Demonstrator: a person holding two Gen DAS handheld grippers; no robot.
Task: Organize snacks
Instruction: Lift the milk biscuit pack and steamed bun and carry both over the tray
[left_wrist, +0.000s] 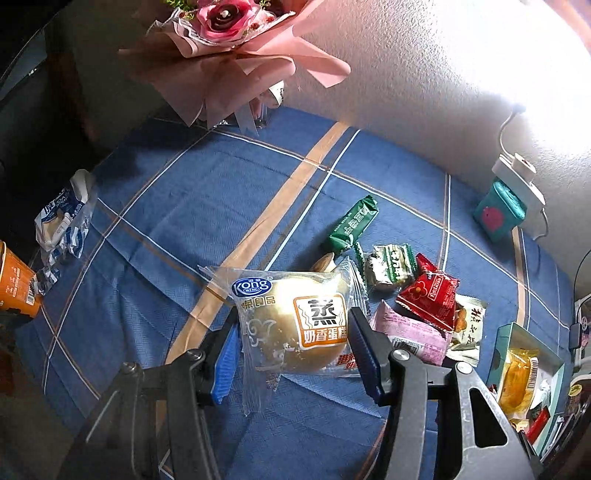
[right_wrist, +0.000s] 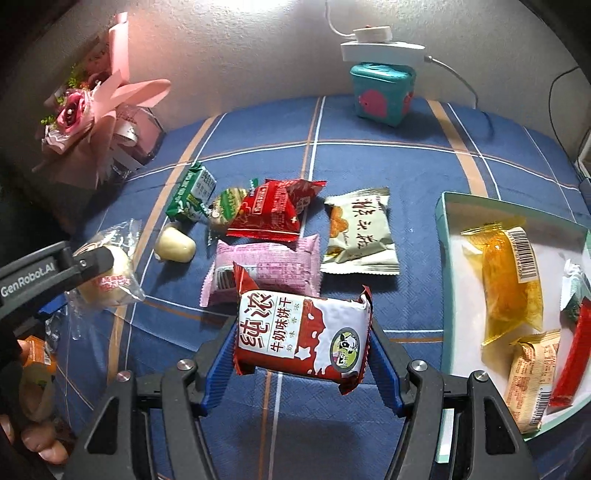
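Left gripper (left_wrist: 295, 347), black frame with blue ribbed pads, is clamped on a clear-wrapped round steamed cake with an orange label (left_wrist: 295, 325); the cake sits between the pads, lifted above the blue plaid tablecloth (left_wrist: 184, 192). From the right wrist view the same gripper (right_wrist: 92, 266) comes in from the left edge, pinching that cake (right_wrist: 107, 277).

Right gripper (right_wrist: 303, 343) is closed on a red-and-white milk biscuit packet (right_wrist: 303, 332), one pad on each short side, packet held off the cloth.

Loose pile mid-table: pink rectangular packet (right_wrist: 266, 269) just behind the held biscuit, red foil packet (right_wrist: 273, 210) overlapping its far edge, cream-white packet with brown print (right_wrist: 358, 236) just beside them on the right, green-and-white packet (right_wrist: 192, 192) and a small green-striped packet (right_wrist: 227, 199) on the left, and a pale unwrapped-looking round sweet (right_wrist: 173, 243) near those.

White shallow tray with teal rim (right_wrist: 443, 221) sits to the right, well apart from the pile; inside it lie a yellow translucent-wrapped pastry (right_wrist: 509, 288), a beige packet (right_wrist: 532, 376), a red stick packet (right_wrist: 572, 354) and a partly cropped item I cannot identify.

Far back: teal box with a pink whale (right_wrist: 380, 92) with a white power strip (right_wrist: 380, 46) on top, and a pink-paper bouquet (right_wrist: 88, 118) by the wall. Blue-and-white torn wrapper (left_wrist: 62, 218) and an orange carton (left_wrist: 16, 284) lie at the left edge.
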